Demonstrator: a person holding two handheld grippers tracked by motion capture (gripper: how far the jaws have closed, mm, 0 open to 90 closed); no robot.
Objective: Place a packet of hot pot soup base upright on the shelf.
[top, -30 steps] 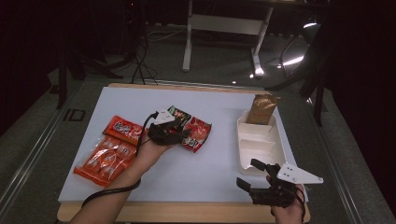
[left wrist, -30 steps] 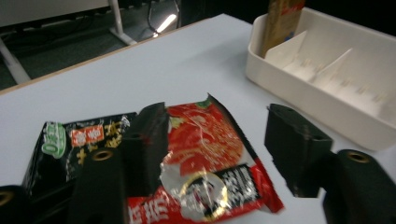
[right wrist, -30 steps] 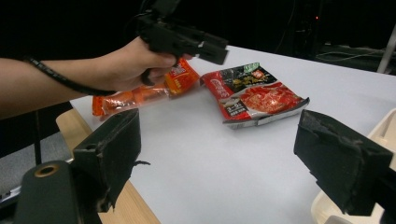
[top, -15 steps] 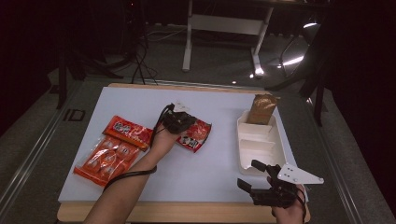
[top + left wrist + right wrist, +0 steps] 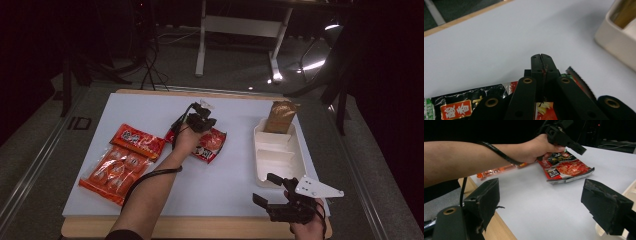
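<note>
A red and black snack packet (image 5: pixel 209 144) lies flat on the white table top (image 5: pixel 150 107), near its middle. My left gripper (image 5: pixel 200 116) hovers over the packet's far edge with its jaws pressed together. In the left gripper view the shut left gripper (image 5: pixel 542 58) reaches past the packet (image 5: pixel 456 105) over bare table, and I see nothing held between the jaws. My right gripper (image 5: pixel 265 189) sits at the table's near right edge, open and empty. Between the jaws of the right gripper (image 5: pixel 544 192), the packet (image 5: pixel 567 168) and the other hand's gripper (image 5: pixel 565 136) show farther off.
A white compartment tray (image 5: pixel 277 160) stands at the right, with a brown packet (image 5: pixel 280 116) propped in its far section. A red packet (image 5: pixel 137 140) and an orange multi-pack (image 5: pixel 114 169) lie at the left. The table's wooden front edge (image 5: pixel 200 227) runs close to the right gripper.
My left hand and its gripper have moved away from me and slightly right, over the packet's far edge. The packet and the right gripper have stayed where they were.
</note>
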